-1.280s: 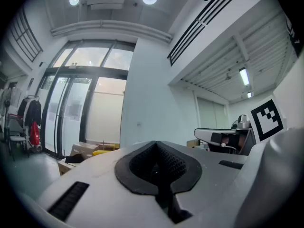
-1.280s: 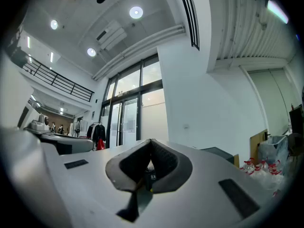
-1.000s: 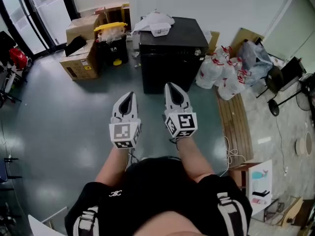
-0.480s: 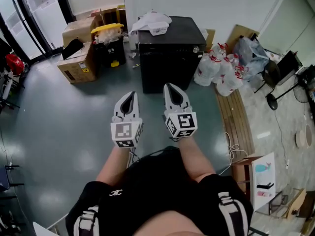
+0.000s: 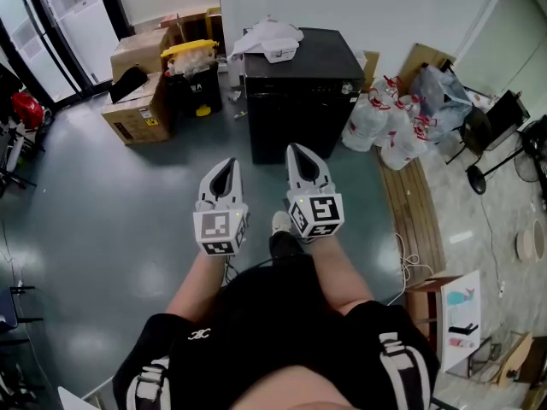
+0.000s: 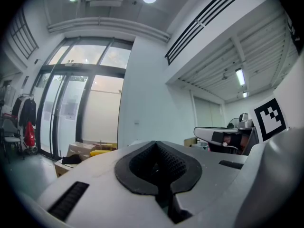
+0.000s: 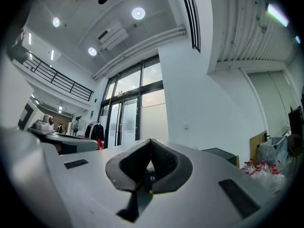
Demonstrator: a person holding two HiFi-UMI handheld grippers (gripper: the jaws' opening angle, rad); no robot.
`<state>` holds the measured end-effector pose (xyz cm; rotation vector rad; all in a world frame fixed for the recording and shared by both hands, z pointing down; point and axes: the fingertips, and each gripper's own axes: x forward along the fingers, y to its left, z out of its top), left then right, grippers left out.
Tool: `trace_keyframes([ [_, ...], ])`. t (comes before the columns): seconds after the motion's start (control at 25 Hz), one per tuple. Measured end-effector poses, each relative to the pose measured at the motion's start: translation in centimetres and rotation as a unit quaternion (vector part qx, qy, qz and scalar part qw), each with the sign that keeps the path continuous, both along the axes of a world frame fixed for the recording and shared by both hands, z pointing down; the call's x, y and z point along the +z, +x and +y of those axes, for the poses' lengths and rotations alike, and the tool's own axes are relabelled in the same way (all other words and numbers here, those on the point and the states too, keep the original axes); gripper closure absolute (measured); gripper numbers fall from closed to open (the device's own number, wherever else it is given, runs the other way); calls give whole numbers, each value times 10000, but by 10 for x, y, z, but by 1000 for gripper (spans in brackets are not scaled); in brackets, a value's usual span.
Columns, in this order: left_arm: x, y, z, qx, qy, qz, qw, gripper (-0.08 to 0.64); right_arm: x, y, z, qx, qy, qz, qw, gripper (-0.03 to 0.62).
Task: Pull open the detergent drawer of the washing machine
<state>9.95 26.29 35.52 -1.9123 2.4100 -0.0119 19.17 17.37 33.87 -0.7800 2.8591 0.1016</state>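
holding the left gripper point(image 5: 224, 171) and right gripper point(image 5: 302, 156) side by side, jaws of both clenched on nothing, a person faces the black washing machine point(image 5: 299, 67), well ahead on the floor, its detergent drawer indistinct on the dark front. arriving shut, the jaws would likely bump the drawer rather than catch it.

"What is the person wearing?"

"A black short-sleeved top point(image 5: 282, 327), with white stripes point(image 5: 397, 353) on the sleeves and a small white logo point(image 5: 201, 336). One white shoe point(image 5: 280, 223) shows too."

"And the tools?"

"The left gripper point(image 5: 225, 167) and right gripper point(image 5: 299, 152) have pale grey-white shells. Inside are black ribbed pads point(image 6: 166, 163). Each carries a cube point(image 5: 220, 231) with black-and-white square markers."
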Motion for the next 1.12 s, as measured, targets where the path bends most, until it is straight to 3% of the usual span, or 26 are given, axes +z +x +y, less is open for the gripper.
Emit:
trace_keyframes([
  [0.28, 2, -47, -49, -102, -11, -67, 9999, 560, 4, -48, -51, -115, 29, 1, 9999, 592],
  [0.6, 10, -115, -146, -167, -151, -29, 9997, 558, 13, -118, -148, -192, 5, 94, 9998, 592],
  [1.12, 40, -230, -340, -270, -585, 530, 9965, 558, 37, -221, -347, -203, -560, 239, 9979, 592],
])
